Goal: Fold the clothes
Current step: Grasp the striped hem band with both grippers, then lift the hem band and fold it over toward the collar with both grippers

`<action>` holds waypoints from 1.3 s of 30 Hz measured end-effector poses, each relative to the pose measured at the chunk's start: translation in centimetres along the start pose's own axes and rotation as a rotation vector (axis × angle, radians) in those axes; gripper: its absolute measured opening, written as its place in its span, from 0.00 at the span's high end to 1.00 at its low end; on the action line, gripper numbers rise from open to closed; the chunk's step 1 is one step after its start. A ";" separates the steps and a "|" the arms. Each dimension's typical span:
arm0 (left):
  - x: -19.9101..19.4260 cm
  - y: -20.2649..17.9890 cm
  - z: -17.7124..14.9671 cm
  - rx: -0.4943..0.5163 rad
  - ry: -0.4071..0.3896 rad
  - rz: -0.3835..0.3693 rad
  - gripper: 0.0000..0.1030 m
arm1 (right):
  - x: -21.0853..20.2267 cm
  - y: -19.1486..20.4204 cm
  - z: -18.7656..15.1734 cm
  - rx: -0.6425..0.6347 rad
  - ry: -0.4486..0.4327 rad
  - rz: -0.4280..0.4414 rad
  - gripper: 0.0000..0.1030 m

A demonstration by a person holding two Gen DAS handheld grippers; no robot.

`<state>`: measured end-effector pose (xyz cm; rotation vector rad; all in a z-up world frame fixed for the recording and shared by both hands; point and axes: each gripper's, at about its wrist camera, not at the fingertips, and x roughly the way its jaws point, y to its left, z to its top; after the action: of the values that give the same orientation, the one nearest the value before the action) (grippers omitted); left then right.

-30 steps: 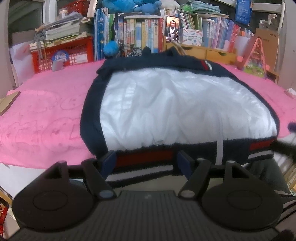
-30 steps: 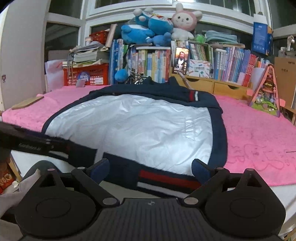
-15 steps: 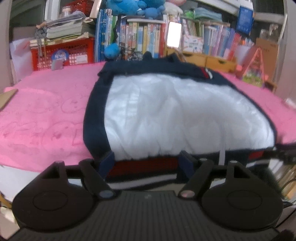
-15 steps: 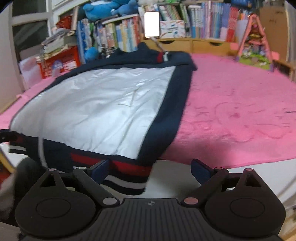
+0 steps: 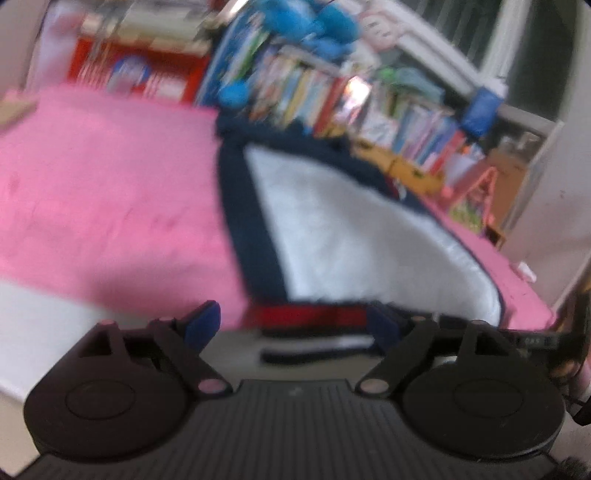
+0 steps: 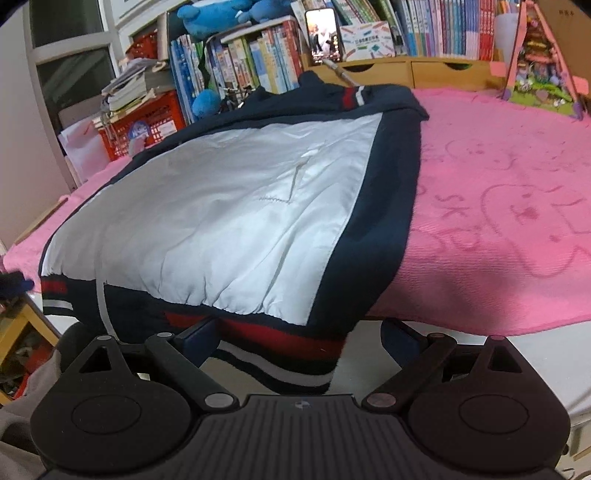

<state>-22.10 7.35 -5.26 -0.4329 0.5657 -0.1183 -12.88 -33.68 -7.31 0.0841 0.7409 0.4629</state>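
Here, a navy jacket (image 6: 236, 206) with a white quilted lining, laid flat and inside-up on a pink blanket (image 6: 517, 206). Long axis running from 6 o'clock up to 12 o'clock in the right wrist view: red-and-white striped hem (image 6: 280, 347) draped over the near table edge at 6, collar end at 12 toward the bookshelf (image 6: 266, 62). In the blurred left wrist view, same jacket (image 5: 354, 229) slanting from 6 up to 11 o'clock.

Left gripper (image 5: 295, 325) spread wide, jaws just been opening, red hem band lying between the blue pads without either pressing on it. Right gripper (image 6: 299, 332) also wide apart at the jacket's right hem corner, hem hanging between the fingers, no pinch visible. Red crate (image 6: 147, 125) at 10 o'clock, phone (image 6: 321, 33) propped at 12.
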 end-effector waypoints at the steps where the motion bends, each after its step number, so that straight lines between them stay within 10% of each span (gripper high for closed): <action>1: 0.5 0.6 0.1 -0.032 0.014 -0.009 0.16 | 0.3 0.0 0.1 0.005 0.006 0.007 0.08; 4: 2.7 1.7 0.7 -0.106 0.043 -0.073 0.21 | 1.2 -0.1 0.4 0.018 0.031 0.036 0.11; 6: 4.0 2.3 1.0 -0.175 0.069 -0.150 0.46 | 1.7 -0.2 0.6 0.027 0.052 0.064 0.16; 11: 1.5 0.3 2.7 -0.117 0.075 -0.199 0.84 | 1.4 -0.6 1.5 0.081 0.123 0.199 0.58; 17: -1.7 -2.6 8.4 -0.037 -0.084 -0.285 0.83 | -3.6 -0.3 5.4 0.085 0.052 0.293 0.69; 25: 4.5 -4.5 16.3 0.063 -0.155 -0.206 0.82 | -3.2 -2.4 14.9 0.225 -0.196 0.325 0.69; 32: 11.9 -5.1 18.6 0.201 -0.088 0.027 0.69 | 4.4 -5.0 20.3 0.219 -0.209 0.053 0.64; 39: 14.5 -4.4 17.2 0.275 -0.066 0.162 0.50 | 8.9 -3.6 17.7 -0.026 -0.137 -0.250 0.44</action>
<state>-0.51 6.32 2.51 -0.1221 0.5091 -0.0253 6.05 -31.51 -0.69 -0.0016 0.6012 0.2257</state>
